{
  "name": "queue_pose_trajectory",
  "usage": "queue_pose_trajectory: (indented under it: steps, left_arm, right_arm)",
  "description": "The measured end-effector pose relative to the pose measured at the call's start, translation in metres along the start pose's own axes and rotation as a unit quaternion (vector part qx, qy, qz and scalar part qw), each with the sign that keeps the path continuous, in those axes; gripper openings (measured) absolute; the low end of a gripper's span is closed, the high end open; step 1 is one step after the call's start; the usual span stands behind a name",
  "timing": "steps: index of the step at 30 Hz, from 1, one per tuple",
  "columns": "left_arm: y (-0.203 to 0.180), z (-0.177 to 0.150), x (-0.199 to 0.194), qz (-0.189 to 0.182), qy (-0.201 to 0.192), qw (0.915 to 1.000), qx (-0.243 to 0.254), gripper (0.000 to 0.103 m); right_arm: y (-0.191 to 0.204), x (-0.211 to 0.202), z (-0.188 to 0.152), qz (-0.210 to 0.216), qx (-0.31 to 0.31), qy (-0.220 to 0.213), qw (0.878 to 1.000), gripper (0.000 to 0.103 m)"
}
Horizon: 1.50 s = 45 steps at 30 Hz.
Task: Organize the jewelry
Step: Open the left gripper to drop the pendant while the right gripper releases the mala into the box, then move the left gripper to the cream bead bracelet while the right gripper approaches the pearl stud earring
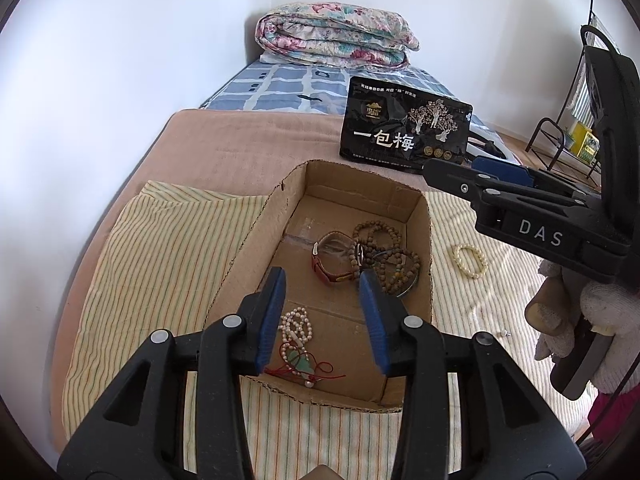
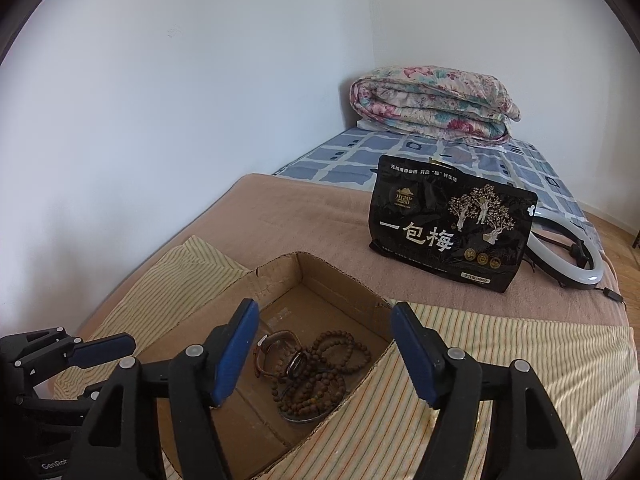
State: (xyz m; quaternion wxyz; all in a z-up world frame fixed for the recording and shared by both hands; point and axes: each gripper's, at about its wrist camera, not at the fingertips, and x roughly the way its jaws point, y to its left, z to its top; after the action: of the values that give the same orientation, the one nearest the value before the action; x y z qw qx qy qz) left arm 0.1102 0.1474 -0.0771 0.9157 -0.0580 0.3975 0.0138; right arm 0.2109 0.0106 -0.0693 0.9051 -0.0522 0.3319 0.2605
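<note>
My left tool (image 1: 322, 312) and right tool (image 2: 324, 350) gape empty over the shallow brown cardboard box (image 1: 256, 220) — the cream bead bracelet (image 1: 469, 261) outside may snag the striped cloth (image 1: 160, 248).

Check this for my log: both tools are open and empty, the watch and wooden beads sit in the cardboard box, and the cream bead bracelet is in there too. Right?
One slip: the cream bead bracelet lies outside the cardboard box, on the striped cloth, as the left wrist view shows. The rest stands.
</note>
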Motion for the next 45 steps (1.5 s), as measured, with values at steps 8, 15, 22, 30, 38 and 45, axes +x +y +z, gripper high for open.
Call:
queue_pose_trajectory:
  steps: [8, 15, 22, 30, 38, 45]
  left_arm:
    - [-0.01, 0.002, -0.009, 0.002, -0.016, 0.9998, 0.008, 0.039]
    - [-0.026, 0.005, -0.016, -0.009, -0.029, 0.9995, 0.012, 0.043]
    - [-0.05, 0.007, -0.023, -0.017, -0.043, 0.9984, 0.033, 0.043]
    - [-0.078, 0.006, -0.02, -0.035, -0.04, 0.9971, 0.054, 0.043]
    - [-0.104, 0.002, -0.011, -0.058, -0.027, 0.9955, 0.07, 0.043]
    - [-0.133, -0.008, 0.0, -0.073, -0.016, 0.9924, 0.098, 0.043]
  right_arm:
    - [-0.016, -0.015, 0.002, -0.027, 0.014, -0.018, 0.999, 0.091]
    - [-0.028, -0.028, 0.0, -0.056, 0.019, -0.022, 0.998, 0.098]
    - [-0.048, -0.043, -0.005, -0.069, 0.034, -0.022, 0.997, 0.102]
    - [-0.086, -0.063, -0.012, -0.081, 0.06, -0.021, 0.995, 0.102]
    - [-0.138, -0.082, -0.039, -0.094, 0.09, -0.003, 0.991, 0.101]
    - [-0.172, -0.092, -0.065, -0.105, 0.112, 0.013, 0.988, 0.098]
